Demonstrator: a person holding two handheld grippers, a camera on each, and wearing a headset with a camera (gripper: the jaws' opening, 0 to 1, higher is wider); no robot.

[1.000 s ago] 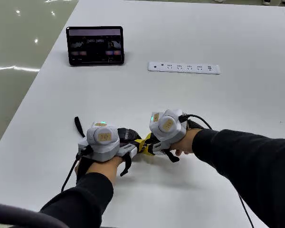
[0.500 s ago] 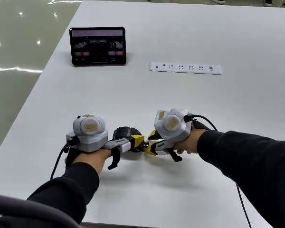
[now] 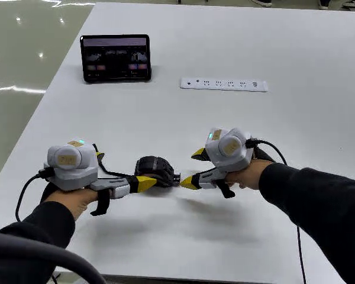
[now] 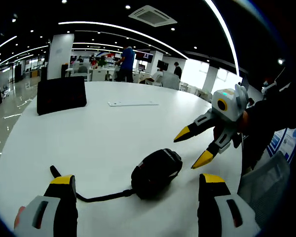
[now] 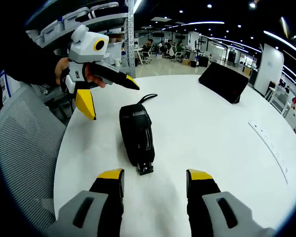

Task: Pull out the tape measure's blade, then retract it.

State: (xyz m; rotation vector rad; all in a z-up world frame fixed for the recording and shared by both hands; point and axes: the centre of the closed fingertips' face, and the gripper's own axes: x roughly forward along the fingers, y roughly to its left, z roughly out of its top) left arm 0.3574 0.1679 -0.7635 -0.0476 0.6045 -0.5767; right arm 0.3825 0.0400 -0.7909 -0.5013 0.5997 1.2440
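Note:
A black tape measure lies on the white table between the two grippers, its blade drawn in. Its hook end faces my right gripper, which stands open just to the right, not touching it. My left gripper is open on the left side of the case, one yellow tip close against it. In the left gripper view the tape measure sits ahead between the wide-spread jaws, its black strap trailing toward me. The right gripper view shows the case just beyond its own parted jaws.
A dark tablet stands at the back left. A white power strip lies at the back middle. The table's left edge drops to a shiny floor. Black cables run from both grippers.
Both grippers have drawn apart from the tape measure, the left one going well to the left. The case, earlier hidden between them, now lies free on the table.

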